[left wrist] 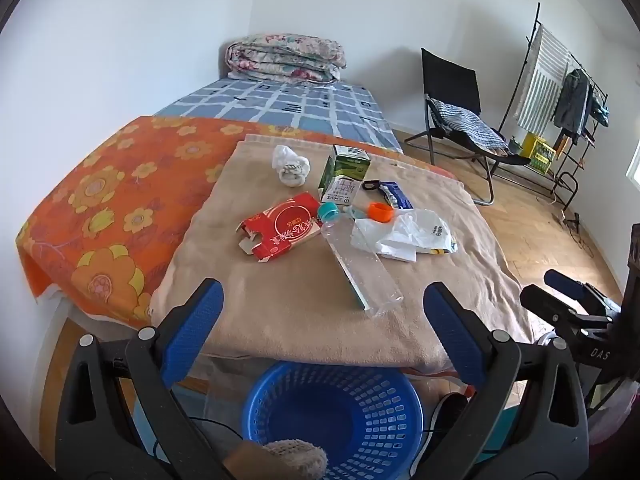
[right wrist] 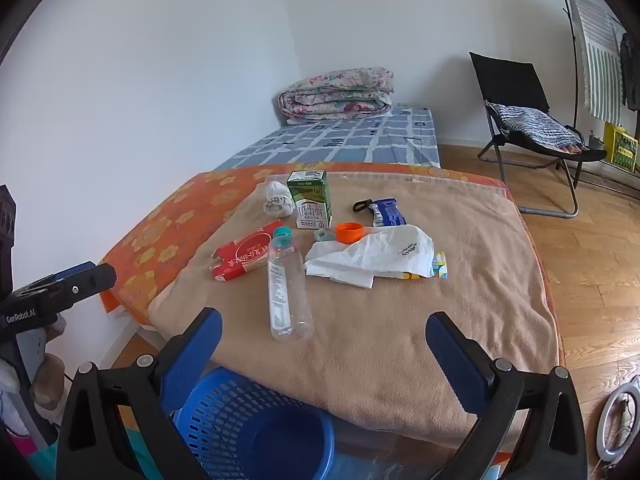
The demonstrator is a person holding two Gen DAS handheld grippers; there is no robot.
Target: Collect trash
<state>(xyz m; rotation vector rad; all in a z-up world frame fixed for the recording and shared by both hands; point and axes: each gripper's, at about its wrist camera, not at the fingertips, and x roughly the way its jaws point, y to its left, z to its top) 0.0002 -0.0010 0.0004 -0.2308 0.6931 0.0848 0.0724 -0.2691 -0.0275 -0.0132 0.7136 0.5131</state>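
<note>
Trash lies scattered on a tan blanket (left wrist: 304, 300) spread over the near end of a bed (left wrist: 280, 108), and the blanket serves as the landmark. At its middle lies a clear plastic bottle (right wrist: 288, 288) on its side, its teal cap pointing toward the far wall. Just left of the bottle is a flattened red box (right wrist: 246, 256). Beyond the bottle stands a green and white milk carton (right wrist: 311, 200), with a crumpled white wad (right wrist: 278, 199) beside it on the left. Right of the bottle sprawls a white plastic bag (right wrist: 376, 258), an orange cap (right wrist: 350, 232) touches its far edge, and a blue wrapper (right wrist: 386, 212) lies just behind that.

Under the blanket shows an orange flowered sheet (left wrist: 100, 208); farther back are a blue checked sheet and a folded floral quilt (left wrist: 286, 58) against the white wall. A blue basket (left wrist: 336, 416) sits on the floor at the blanket's near edge. Right of the bed, on the wooden floor (right wrist: 592, 264), stand a black folding chair (left wrist: 456, 120) and a clothes rack (left wrist: 560, 92).

Both the left gripper (left wrist: 324, 320) and the right gripper (right wrist: 324, 340) hover at the near edge, jaws spread wide and holding nothing.
</note>
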